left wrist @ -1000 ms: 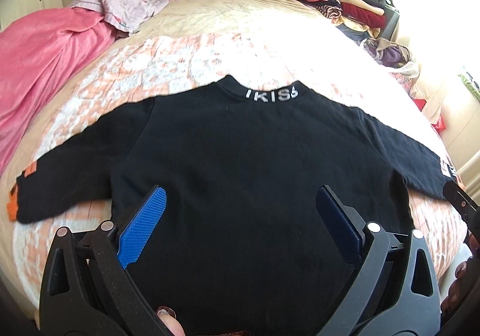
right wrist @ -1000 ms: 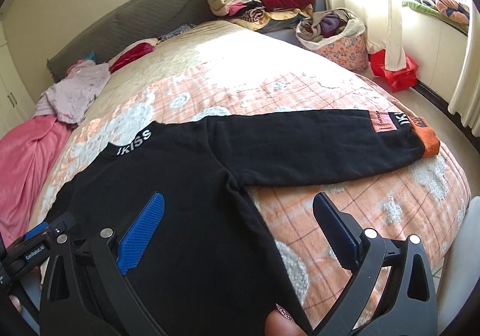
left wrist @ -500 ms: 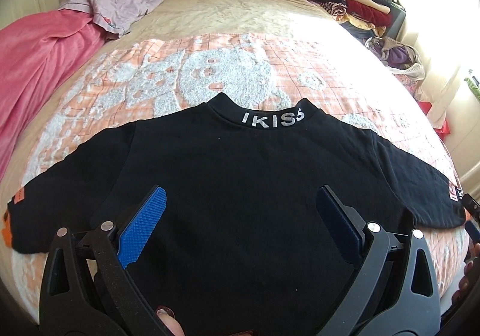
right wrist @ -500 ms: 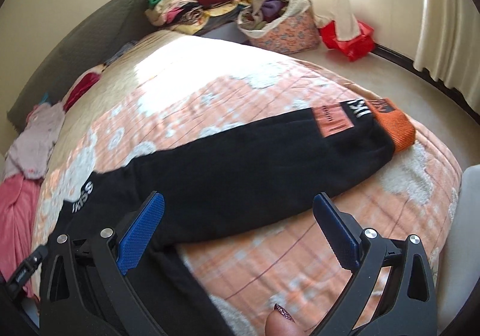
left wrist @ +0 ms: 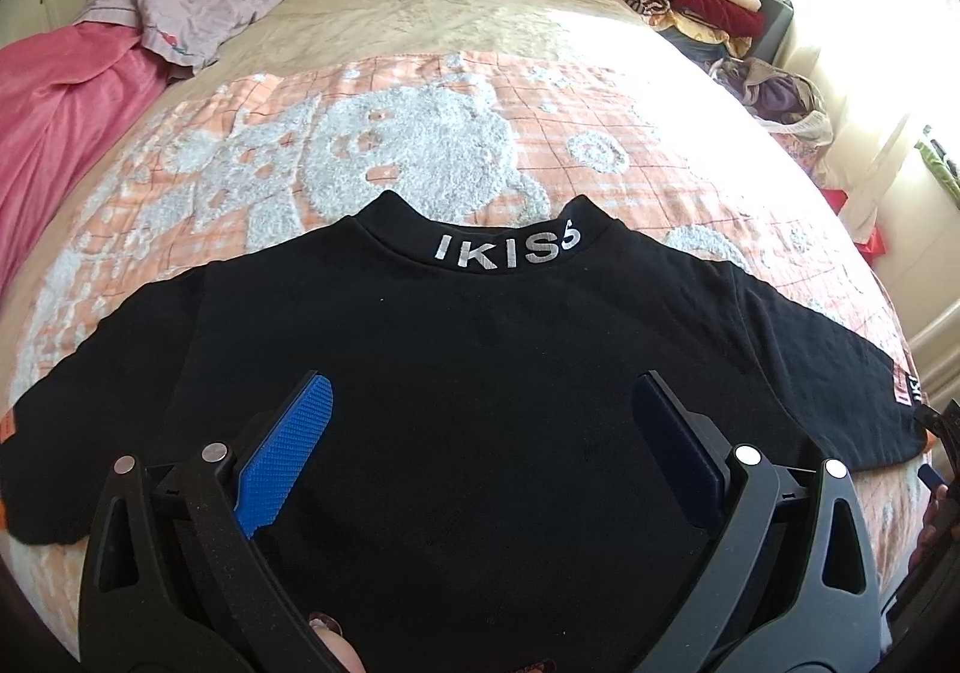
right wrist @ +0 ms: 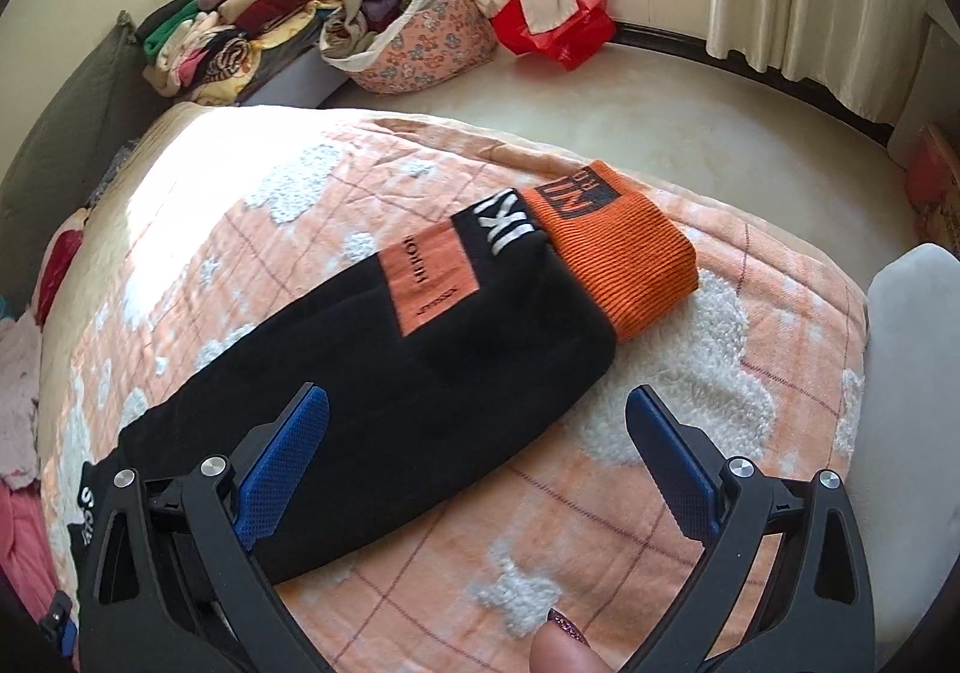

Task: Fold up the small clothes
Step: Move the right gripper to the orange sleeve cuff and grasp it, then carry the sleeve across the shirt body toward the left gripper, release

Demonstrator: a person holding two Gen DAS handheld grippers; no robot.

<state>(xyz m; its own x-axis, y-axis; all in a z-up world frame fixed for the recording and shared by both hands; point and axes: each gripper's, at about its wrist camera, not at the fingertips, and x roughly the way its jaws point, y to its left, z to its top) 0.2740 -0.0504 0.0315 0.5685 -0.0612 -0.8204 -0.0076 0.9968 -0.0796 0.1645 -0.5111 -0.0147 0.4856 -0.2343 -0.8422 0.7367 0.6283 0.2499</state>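
Right gripper [right wrist: 477, 448], spread and empty, hovers over the sleeve [right wrist: 420, 367]; a shallow pinch near the cuff [right wrist: 618, 259] could slip, bunching the fold

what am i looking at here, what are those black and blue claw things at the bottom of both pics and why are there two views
Those are hand-held tongs, one in each of a person's hands, each with a fisheye camera looking along its two fingers. One picture is from the left tongs, the other from the right tongs. Both are open and hold nothing. A black sweatshirt lies spread flat on the orange and white bedspread. The right view looks at one sleeve with its orange cuff. Beside the bed are stacked clothes and a floral basket.
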